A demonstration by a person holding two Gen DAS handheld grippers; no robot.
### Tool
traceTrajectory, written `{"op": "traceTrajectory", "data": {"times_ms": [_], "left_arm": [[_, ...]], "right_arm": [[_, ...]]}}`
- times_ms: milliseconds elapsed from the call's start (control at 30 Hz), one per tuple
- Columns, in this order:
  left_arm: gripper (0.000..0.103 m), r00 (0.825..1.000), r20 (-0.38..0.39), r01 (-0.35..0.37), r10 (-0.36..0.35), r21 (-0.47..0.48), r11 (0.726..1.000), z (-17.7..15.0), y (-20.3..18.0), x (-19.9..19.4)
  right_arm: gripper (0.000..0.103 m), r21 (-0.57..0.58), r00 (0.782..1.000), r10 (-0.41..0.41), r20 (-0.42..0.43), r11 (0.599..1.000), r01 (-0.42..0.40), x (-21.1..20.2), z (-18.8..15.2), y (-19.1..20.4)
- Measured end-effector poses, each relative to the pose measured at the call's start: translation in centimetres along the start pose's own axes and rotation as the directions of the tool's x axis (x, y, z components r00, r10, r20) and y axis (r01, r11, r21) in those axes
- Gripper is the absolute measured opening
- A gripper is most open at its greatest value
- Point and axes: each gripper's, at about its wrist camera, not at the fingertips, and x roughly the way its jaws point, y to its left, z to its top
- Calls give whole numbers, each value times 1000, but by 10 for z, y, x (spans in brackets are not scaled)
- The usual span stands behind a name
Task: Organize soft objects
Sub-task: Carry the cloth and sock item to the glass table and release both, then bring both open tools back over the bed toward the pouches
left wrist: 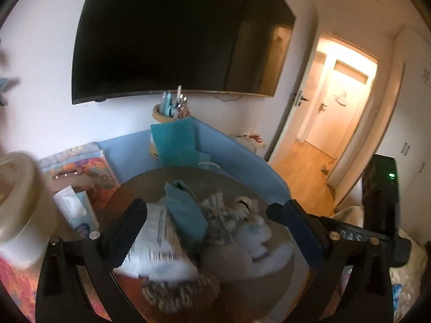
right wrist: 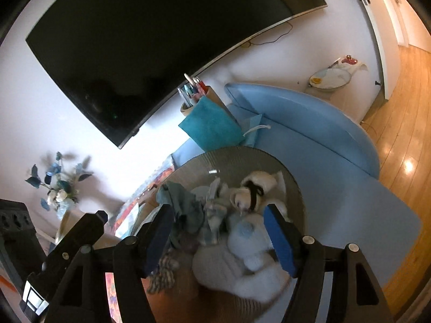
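Both the left claw (left wrist: 207,228) and the right claw (right wrist: 218,231) hover with jaws apart, gripping nothing, over the round basket (left wrist: 150,180) heaped with soft objects (left wrist: 186,215) on the blue worktop (right wrist: 363,215).

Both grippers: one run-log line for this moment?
left gripper: open, empty | right gripper: open, empty | soft pile in round basket

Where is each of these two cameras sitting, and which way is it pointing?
Left wrist: sits on the left gripper, looking forward and down between its open fingers at the round basket of soft things; the wall TV above.
Right wrist: sits on the right gripper, tilted, over the same basket; its fingers open, the other gripper at lower left.
Shared: basket, TV, teal cloth, pen holder.
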Motion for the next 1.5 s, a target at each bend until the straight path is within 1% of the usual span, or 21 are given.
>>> {"op": "traceTrajectory", "data": {"times_ms": [167,233,333,400,467,567,633,733,833,867,900,1033,1100,1133,1167,1200,1233,1300,1367,1400,1500], "left_arm": [[101,995,58,82,-80,-19,996,-23,3,-59],[101,995,68,75,-73,-16,997,-34,8,-84],[101,997,80,16,-13,-30,999,-51,31,-121],[101,994,80,-67,71,-44,997,-63,51,-144],[101,981,72,-178,182,-66,982,-73,73,-165],[101,938,37,-341,346,-103,935,-86,112,-192],[101,892,11,-449,453,-112,887,-95,138,-205],[101,795,-38,-605,605,-128,786,-117,187,-219],[101,746,-80,-665,661,-138,734,-130,225,-223],[101,721,-91,-692,687,-136,708,-136,240,-224],[101,707,-95,-706,700,-130,696,-141,249,-222],[101,706,-99,-708,702,-142,692,-158,275,-218],[101,722,-125,-690,680,-204,695,-174,291,-215],[101,732,-178,-681,658,-234,694,-175,300,-213],[101,737,-185,-674,650,-257,692,-175,303,-214],[101,739,-182,-671,649,-282,685,-175,305,-216],[101,745,-176,-662,643,-316,680,-177,309,-221],[101,769,-181,-632,613,-353,690,-179,316,-223],[101,787,-185,-609,588,-378,697,-181,320,-223],[101,791,-183,-604,584,-386,698,-182,320,-224],[101,797,-178,-596,577,-390,702,-184,320,-224]], "right_arm": [[71,-44,998,58,30,997,-56,-26,-23,13],[71,-97,996,82,37,992,-78,-36,-33,31],[74,-227,992,118,39,968,-107,-49,-51,68],[84,-327,985,169,35,933,-148,-56,-68,100],[87,-413,973,232,13,887,-206,-60,-87,132],[90,-510,951,300,-71,809,-293,-53,-119,181],[95,-563,945,299,-133,762,-320,-39,-144,215],[100,-629,954,231,-191,717,-300,-7,-182,261],[100,-708,966,118,-231,661,-250,35,-218,298],[100,-725,966,85,-244,646,-240,48,-226,307],[100,-735,963,46,-265,637,-233,69,-236,319],[100,-703,952,5,-305,673,-229,122,-246,333],[100,-711,972,0,-236,682,-173,140,-253,333],[100,-719,985,-9,-173,685,-120,144,-255,330],[100,-713,993,-29,-118,698,-64,150,-260,324],[100,-711,991,-66,-114,703,-35,155,-260,323],[100,-717,991,-84,-104,697,-16,157,-260,325],[101,-726,992,-73,-105,687,-26,159,-262,325],[102,-743,987,-111,-115,670,-11,166,-266,328],[102,-759,982,-156,-104,651,23,172,-269,331],[102,-786,977,-197,-79,616,61,174,-275,335]]}}
